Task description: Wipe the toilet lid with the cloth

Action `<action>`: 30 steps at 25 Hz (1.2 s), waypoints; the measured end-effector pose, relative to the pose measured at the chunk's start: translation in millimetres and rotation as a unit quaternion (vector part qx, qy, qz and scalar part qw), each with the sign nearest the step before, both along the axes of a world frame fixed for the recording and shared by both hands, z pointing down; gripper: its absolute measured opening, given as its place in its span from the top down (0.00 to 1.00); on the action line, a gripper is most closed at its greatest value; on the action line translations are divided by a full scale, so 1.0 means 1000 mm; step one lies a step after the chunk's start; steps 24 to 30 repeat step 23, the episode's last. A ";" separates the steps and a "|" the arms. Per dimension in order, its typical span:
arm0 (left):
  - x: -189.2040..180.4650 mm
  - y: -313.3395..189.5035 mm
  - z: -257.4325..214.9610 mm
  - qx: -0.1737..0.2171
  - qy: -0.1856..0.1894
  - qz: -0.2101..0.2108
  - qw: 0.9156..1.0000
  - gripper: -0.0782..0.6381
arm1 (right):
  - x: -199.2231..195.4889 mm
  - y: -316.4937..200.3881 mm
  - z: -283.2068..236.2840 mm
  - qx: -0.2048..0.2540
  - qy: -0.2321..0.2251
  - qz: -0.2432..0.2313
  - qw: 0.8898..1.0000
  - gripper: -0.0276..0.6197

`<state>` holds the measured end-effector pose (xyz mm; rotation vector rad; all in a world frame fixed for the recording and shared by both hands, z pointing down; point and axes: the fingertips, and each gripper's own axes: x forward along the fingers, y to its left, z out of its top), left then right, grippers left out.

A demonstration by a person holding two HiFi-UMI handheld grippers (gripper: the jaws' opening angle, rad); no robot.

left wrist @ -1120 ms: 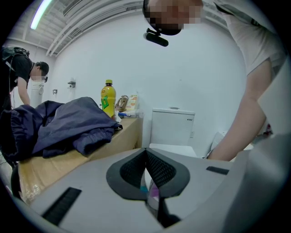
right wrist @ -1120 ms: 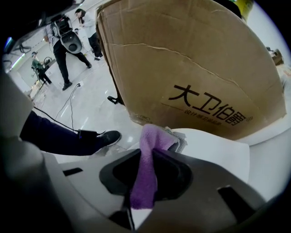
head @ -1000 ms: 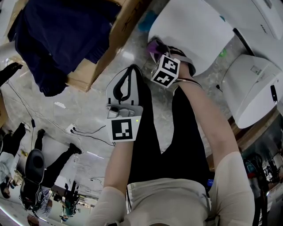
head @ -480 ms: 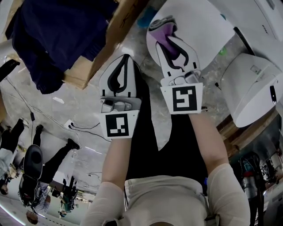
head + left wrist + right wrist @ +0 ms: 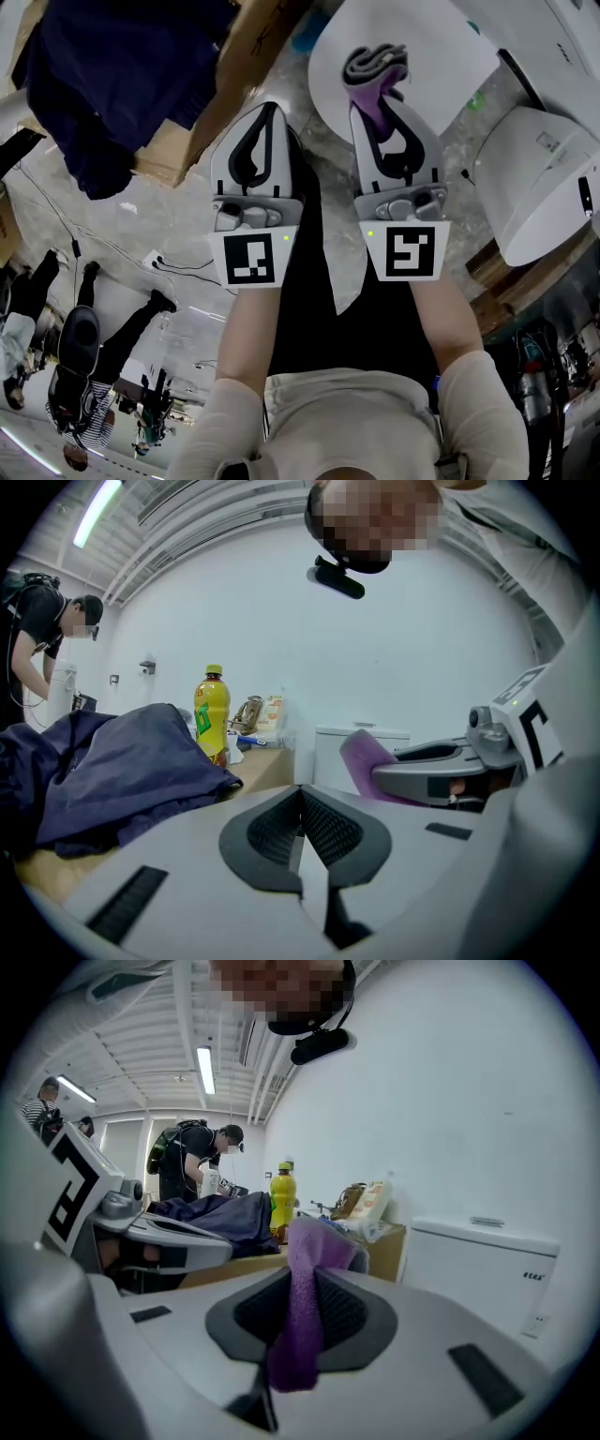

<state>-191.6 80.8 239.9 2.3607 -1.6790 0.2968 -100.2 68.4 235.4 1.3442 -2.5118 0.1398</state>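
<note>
Because the cloth [image 5: 375,67] is soft, light and limp, expect it to bunch and drag rather than slide — a pinch across the folded middle suits it. The right tongs [image 5: 382,98] are clamped on it so, over the toilet lid [image 5: 450,56]; contact is not confirmed. The left tongs [image 5: 265,117] are clenched, empty.

The grey marbled floor [image 5: 178,202] runs under me. On it, to my left, stands a wooden table [image 5: 246,70] with a heap of navy fabric [image 5: 112,84] lying on its top. In the left gripper view a yellow bottle [image 5: 212,714] stands upright on that top just beyond the fabric, with small clutter [image 5: 251,714] beside it. The white toilet [image 5: 441,56] stands on the floor at far right. Near left, a plug block with black cables [image 5: 155,260] lies on the floor, and people [image 5: 70,356] stand there.
</note>
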 end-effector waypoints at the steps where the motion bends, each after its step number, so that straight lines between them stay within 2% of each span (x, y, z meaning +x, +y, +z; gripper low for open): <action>1: 0.001 0.000 0.001 0.000 0.000 0.000 1.000 0.87 | 0.001 0.000 0.001 0.000 0.000 0.001 1.000 0.83; 30: 0.005 -0.003 -0.006 0.014 -0.004 -0.010 1.000 0.87 | -0.002 -0.001 -0.002 0.003 -0.009 -0.005 1.000 0.83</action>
